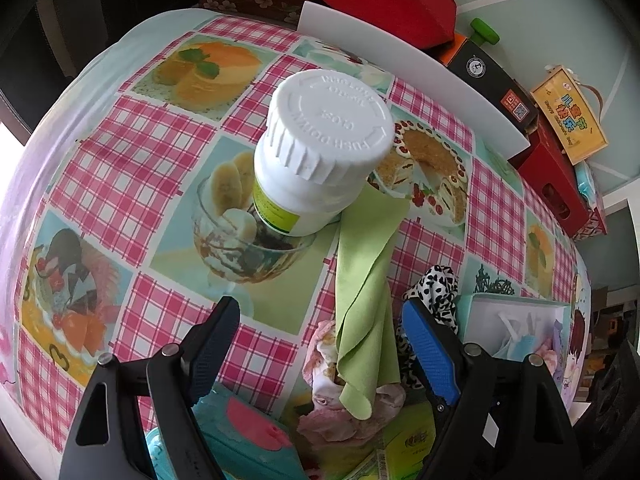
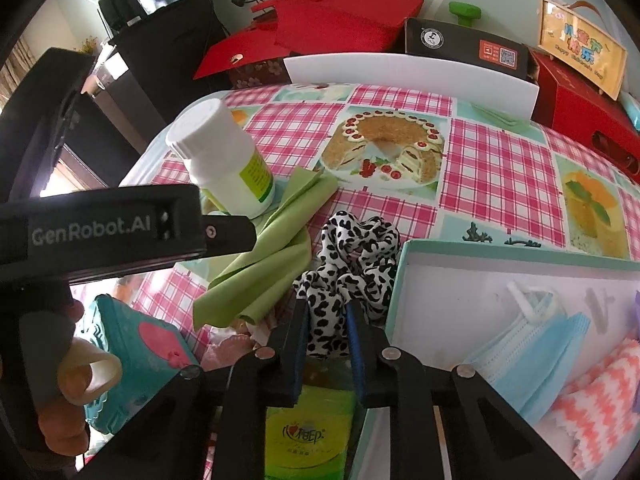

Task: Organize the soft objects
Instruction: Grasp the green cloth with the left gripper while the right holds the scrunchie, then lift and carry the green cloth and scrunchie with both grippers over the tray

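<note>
Right tool: jaws nearly closed, pinching the leopard-print scrunchie at frame centre. Open white box lies immediately to its right, at lower right of frame. Left tool: wide open, empty, straddling the green cloth.

Right gripper pinches nearly closed (pointing downward); left gripper spread wide.

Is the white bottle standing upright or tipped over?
Upright. The white bottle stands on its base with the cap on top, its bottom edge resting on the green cloth.
</note>
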Tool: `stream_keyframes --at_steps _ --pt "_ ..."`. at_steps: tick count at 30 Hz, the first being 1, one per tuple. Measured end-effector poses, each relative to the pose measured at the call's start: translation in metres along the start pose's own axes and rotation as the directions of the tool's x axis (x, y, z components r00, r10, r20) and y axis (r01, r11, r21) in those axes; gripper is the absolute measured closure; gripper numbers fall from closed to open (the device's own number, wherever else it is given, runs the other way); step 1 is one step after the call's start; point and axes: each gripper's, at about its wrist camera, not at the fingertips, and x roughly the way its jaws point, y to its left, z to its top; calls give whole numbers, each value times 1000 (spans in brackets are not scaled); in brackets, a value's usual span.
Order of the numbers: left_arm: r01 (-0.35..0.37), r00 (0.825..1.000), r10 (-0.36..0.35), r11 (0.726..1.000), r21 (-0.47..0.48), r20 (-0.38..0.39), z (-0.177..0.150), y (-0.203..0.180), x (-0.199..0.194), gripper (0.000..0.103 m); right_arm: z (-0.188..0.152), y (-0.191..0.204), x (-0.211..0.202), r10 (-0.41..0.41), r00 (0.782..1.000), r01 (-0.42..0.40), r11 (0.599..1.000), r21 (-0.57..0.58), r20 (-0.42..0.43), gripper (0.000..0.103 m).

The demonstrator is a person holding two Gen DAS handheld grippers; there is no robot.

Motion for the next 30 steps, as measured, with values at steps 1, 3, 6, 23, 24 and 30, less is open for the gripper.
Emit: stream_keyframes --at_steps 1,3,6,23,24,30 --pt "2 1000 -2 1000 1 0 0 -1 1 19 0 -1 0 2 1000 -2 1000 4 1 85" --pt "8 1000 -8 1000 4 -2 1 -2 3 21 0 -2 0 5 1000 -5 1000 10 0 85" --pt "13 1000 -13 1000 10 -15 2 -6 9 27 0 -3 -1 12 1000 -12 1000 18 -1 85" --pt "1 998 5 994 107 -55 -1 -32 35 95 -1 -4 -2 24 1000 -24 999 28 -8 85" --pt "-1 999 6 994 110 -51 -1 -33 35 96 -1 -4 -2 24 1000 -24 999 28 -9 85" --pt "14 999 -11 996 93 -36 1 -28 29 97 -1 -4 -3 36 999 -36 999 29 -7 87"
